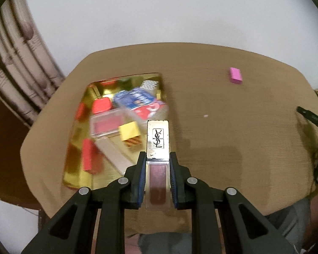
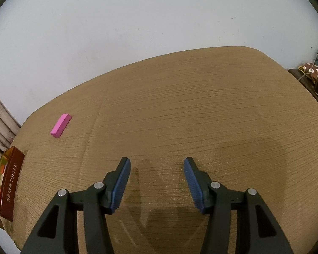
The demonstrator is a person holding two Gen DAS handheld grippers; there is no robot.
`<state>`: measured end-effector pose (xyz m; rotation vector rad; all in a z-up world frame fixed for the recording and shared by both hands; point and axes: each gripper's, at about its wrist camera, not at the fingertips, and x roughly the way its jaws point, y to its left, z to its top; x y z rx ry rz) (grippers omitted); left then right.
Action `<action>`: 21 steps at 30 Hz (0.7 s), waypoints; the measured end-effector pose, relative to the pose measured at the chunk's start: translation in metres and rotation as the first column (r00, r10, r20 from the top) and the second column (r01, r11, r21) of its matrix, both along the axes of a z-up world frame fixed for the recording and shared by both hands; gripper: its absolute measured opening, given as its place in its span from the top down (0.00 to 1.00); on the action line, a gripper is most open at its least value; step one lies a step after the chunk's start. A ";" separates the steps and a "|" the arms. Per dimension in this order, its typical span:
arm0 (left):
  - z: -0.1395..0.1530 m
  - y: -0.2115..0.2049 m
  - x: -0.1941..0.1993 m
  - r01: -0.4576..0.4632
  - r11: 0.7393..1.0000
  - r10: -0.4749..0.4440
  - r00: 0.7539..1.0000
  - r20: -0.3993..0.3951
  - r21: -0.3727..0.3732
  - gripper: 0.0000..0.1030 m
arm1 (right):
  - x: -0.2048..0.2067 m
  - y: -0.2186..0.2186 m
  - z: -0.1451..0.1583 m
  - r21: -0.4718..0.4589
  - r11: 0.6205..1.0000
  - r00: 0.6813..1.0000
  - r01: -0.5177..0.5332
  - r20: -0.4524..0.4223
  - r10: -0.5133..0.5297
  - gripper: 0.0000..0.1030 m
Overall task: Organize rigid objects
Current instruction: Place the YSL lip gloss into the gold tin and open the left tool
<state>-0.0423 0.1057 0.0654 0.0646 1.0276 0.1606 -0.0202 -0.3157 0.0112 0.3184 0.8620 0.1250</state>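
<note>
My left gripper (image 1: pixel 158 155) is shut on a lipstick tube (image 1: pixel 158 139) with a silver cap and a dark red clear body. It hangs above the table just right of the gold tin tray (image 1: pixel 74 169). In the tray lie red blocks, a yellow block (image 1: pixel 129 130), a clear blush case (image 1: pixel 106 124) and a blue and red packet (image 1: pixel 137 101). A pink block (image 1: pixel 235 75) (image 2: pixel 60 125) lies alone on the table toward the far side. My right gripper (image 2: pixel 156 163) stands open over bare wood with nothing between its fingers.
The wooden table (image 2: pixel 201 105) has rounded corners and stands against a white wall. The tin's dark red side (image 2: pixel 11 185) shows at the left edge of the right wrist view. A curtain (image 1: pixel 17 63) hangs at the left. The other gripper's black tip (image 1: pixel 311 116) shows at the right edge.
</note>
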 end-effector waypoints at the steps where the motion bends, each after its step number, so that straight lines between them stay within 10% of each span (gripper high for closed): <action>1: -0.001 0.006 0.000 -0.010 1.000 0.010 1.000 -0.004 -0.002 0.83 | 0.000 0.000 0.000 -0.001 1.000 1.000 0.000 0.000 0.000 0.48; 21: -0.005 0.093 -0.004 -0.153 0.985 0.151 0.988 -0.030 -0.078 0.83 | 0.000 -0.002 -0.001 0.005 1.000 1.000 -0.001 0.001 0.001 0.48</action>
